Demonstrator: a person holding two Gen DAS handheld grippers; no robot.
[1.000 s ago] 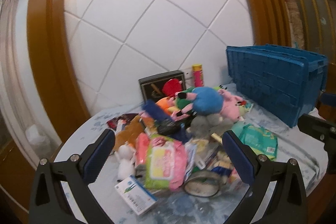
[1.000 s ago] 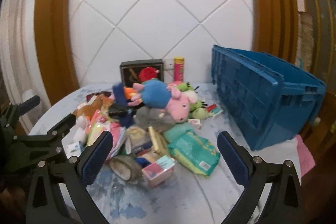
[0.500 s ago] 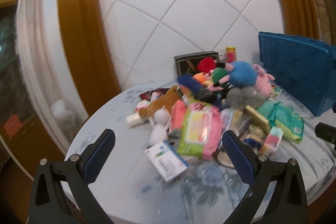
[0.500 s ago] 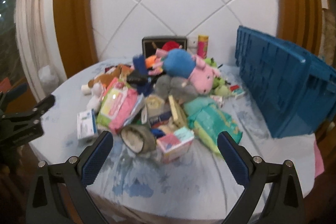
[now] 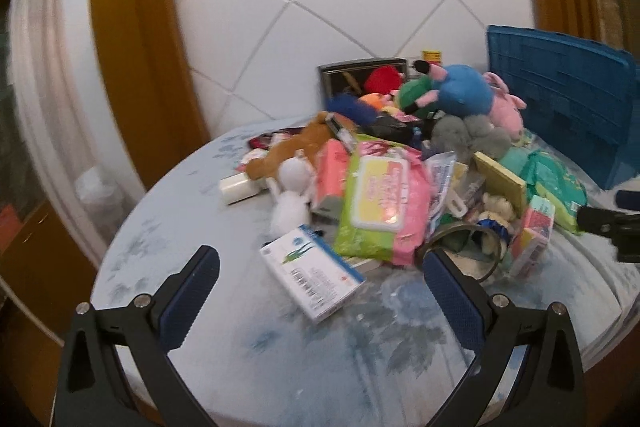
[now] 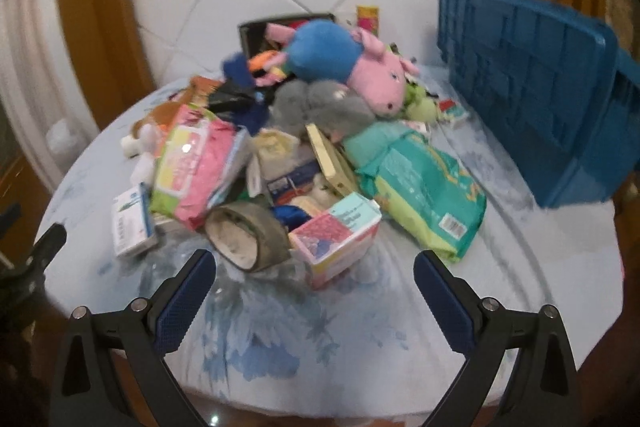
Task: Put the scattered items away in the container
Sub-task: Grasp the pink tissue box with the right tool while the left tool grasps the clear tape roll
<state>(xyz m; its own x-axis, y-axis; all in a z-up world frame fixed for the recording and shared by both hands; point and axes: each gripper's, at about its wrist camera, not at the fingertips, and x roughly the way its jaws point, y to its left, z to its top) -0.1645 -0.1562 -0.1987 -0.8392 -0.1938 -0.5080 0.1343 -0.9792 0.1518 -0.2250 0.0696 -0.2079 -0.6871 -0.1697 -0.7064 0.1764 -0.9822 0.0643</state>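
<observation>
A heap of items lies on a round table [image 5: 248, 347]. A white box [image 5: 312, 273] lies just ahead of my open, empty left gripper [image 5: 320, 279]. Behind it sit a pink-green wipes pack [image 5: 380, 195], a tape roll [image 5: 460, 251] and a blue-pink pig plush [image 5: 464, 95]. The blue crate [image 5: 560, 103] stands at the right. My right gripper [image 6: 314, 275] is open and empty, just before a pink-teal carton [image 6: 340, 239] and the tape roll [image 6: 248, 235]. A green diaper pack [image 6: 428, 195] lies toward the crate [image 6: 532, 87].
A black framed box [image 5: 360, 79] and a yellow can [image 5: 432, 57] stand at the back by the tiled wall. Wooden pillars flank the wall. The table edge [image 6: 320, 403] runs close below the right gripper. The other gripper shows at the right edge of the left wrist view [image 5: 612, 223].
Both grippers have swung left and moved closer to the heap and lower over the table. The white box and the carton now sit nearer the fingers. The jaws stay open.
</observation>
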